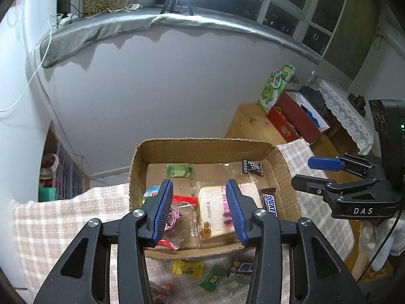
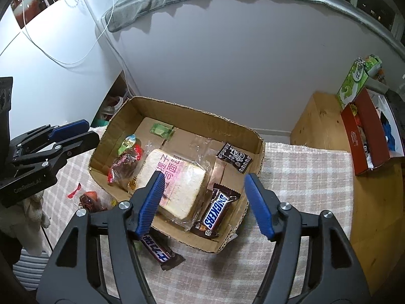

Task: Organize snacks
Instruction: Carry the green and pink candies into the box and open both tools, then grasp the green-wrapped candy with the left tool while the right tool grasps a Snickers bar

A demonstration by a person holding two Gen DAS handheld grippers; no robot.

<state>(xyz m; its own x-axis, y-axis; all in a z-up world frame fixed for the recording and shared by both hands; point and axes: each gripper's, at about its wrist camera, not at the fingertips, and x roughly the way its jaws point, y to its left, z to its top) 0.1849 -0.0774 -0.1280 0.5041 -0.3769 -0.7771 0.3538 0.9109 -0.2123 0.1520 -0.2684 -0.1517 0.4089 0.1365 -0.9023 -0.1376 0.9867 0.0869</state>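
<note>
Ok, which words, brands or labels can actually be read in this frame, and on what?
"SNICKERS": bar inside the cardboard box.
"DAS": body of the right hand-held gripper.
Pink Chinese print on the wrapped bread: not reliably readable.
Chinese lettering on the bar outside the box: not reliably readable.
Left hand-held gripper lettering: blurred.

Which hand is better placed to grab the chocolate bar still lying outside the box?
Right, probably. The right hand-held gripper is open and the loose chocolate bar lies on the cloth just under its left finger, outside the cardboard box. The left hand-held gripper, also open, faces into the box.
</note>
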